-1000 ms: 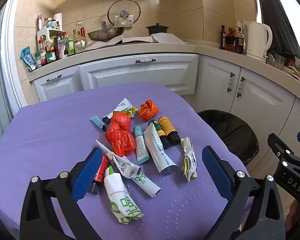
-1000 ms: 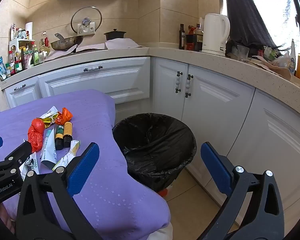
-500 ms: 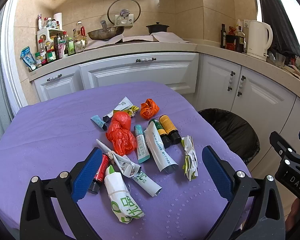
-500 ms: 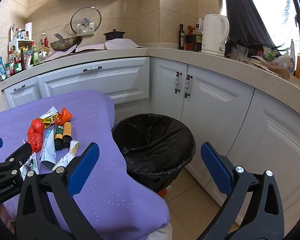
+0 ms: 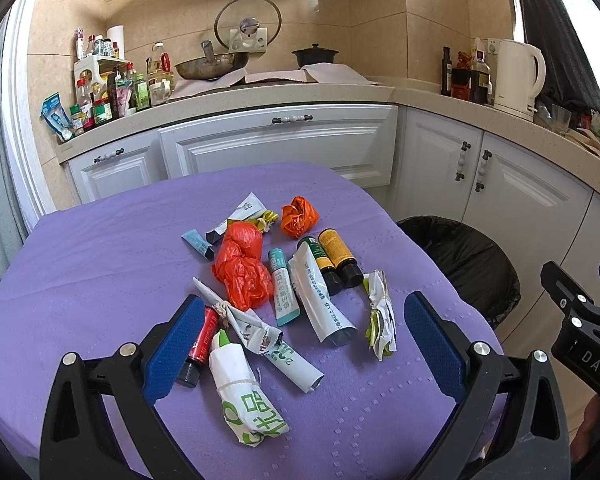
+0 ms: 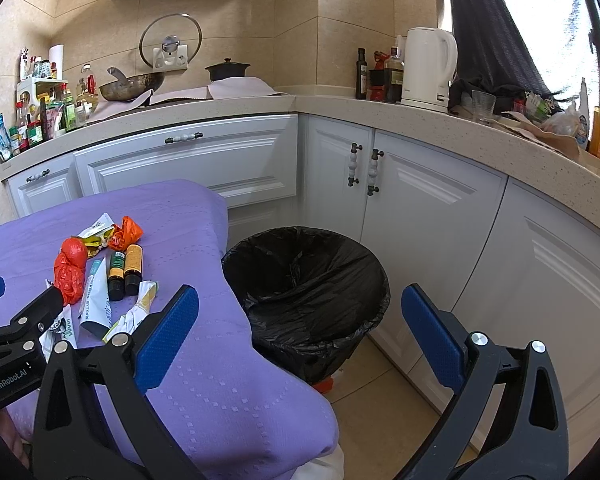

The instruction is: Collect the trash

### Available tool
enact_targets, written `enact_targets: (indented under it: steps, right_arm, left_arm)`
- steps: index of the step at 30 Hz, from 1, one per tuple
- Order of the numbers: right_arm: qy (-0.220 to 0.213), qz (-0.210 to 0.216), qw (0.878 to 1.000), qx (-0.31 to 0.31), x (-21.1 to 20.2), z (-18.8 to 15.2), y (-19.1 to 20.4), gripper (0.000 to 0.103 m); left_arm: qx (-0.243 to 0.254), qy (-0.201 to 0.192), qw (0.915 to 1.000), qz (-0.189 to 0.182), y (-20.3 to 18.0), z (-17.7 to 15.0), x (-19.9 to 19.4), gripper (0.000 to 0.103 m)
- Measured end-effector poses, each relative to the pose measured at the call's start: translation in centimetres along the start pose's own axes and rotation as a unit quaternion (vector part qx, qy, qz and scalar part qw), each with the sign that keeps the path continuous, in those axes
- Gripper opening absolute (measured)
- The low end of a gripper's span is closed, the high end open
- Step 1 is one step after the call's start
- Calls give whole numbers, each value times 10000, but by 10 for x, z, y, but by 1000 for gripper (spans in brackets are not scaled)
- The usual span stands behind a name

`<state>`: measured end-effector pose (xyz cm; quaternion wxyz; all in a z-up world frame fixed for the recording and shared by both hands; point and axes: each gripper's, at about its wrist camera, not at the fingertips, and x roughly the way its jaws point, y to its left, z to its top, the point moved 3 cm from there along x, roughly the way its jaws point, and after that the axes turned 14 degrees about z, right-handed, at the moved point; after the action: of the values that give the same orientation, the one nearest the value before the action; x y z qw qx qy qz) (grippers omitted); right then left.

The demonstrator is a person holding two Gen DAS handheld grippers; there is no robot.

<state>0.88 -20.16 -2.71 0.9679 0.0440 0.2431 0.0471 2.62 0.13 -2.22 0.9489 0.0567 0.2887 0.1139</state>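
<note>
Left gripper (image 5: 300, 344): jaws wide, holding nothing, above the near part of the bench (image 5: 100, 272), which carries a purple cloth. Between the jaws lie a white-green wrapper (image 5: 242, 396), a crumpled paper twist (image 5: 244, 322) and a white tube (image 5: 296, 362). A red bottle (image 5: 200, 340) lies just beside the left jaw, partly hidden by it. Ahead of the jaws: a large white tube (image 5: 318, 298), a teal tube (image 5: 284, 288), a red bag (image 5: 242, 266), two dark bottles (image 5: 332, 260) side by side, an orange bag (image 5: 299, 216) and a folded wrapper (image 5: 380, 314) near the right jaw.

Right gripper (image 6: 300, 336): jaws wide, holding nothing. The bin (image 6: 308, 300) stands on the floor ahead, centred between the jaws, just beside the bench edge. It carries a black liner; no trash is visible inside it. All trash items are on the bench, to the left of the left jaw in this view.
</note>
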Motion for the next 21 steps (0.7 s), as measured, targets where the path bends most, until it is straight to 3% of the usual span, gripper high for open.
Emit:
enact_targets:
  steps: [21]
  right_arm:
    - [-1,-8,10000,-6,-1,2,-2,99]
  left_arm:
    - [-3,30,10000,-8,1,0,1,97]
